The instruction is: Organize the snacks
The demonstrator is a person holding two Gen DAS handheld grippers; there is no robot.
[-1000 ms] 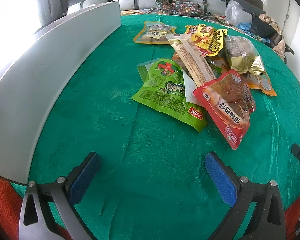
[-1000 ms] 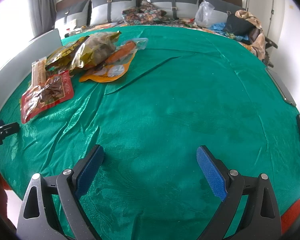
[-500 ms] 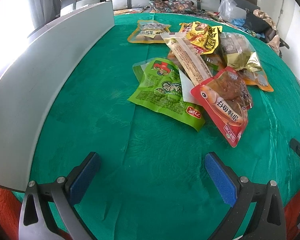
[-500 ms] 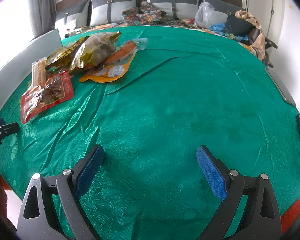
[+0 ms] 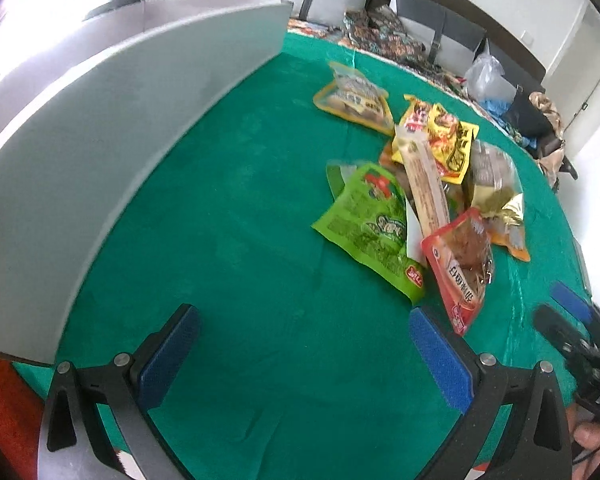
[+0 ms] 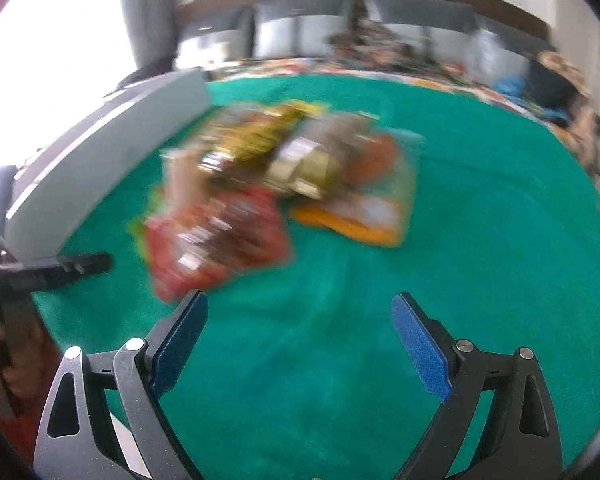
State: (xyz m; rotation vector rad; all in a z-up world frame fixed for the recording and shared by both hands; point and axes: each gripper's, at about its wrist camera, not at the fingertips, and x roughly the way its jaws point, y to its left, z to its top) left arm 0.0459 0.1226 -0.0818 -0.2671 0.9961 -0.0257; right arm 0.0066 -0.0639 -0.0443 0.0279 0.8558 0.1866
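A loose pile of snack packets (image 5: pixel 420 196) lies on the green-covered surface (image 5: pixel 240 240), right of centre in the left wrist view. Nearest the bottom of the pile is a red packet (image 5: pixel 460 264), overlapping a green packet (image 5: pixel 364 224) to its left; a long tan packet (image 5: pixel 424 188) runs up between them toward a yellow packet (image 5: pixel 448 140), and an orange-edged packet (image 5: pixel 354 98) lies apart at the top. In the right wrist view the pile is blurred, centre left. A grey board (image 5: pixel 100 140) stands along the left edge. The left gripper (image 5: pixel 304 356) hovers empty, fingers spread wide; the right gripper (image 6: pixel 298 340) likewise, released, its left finger tip near the red packet.
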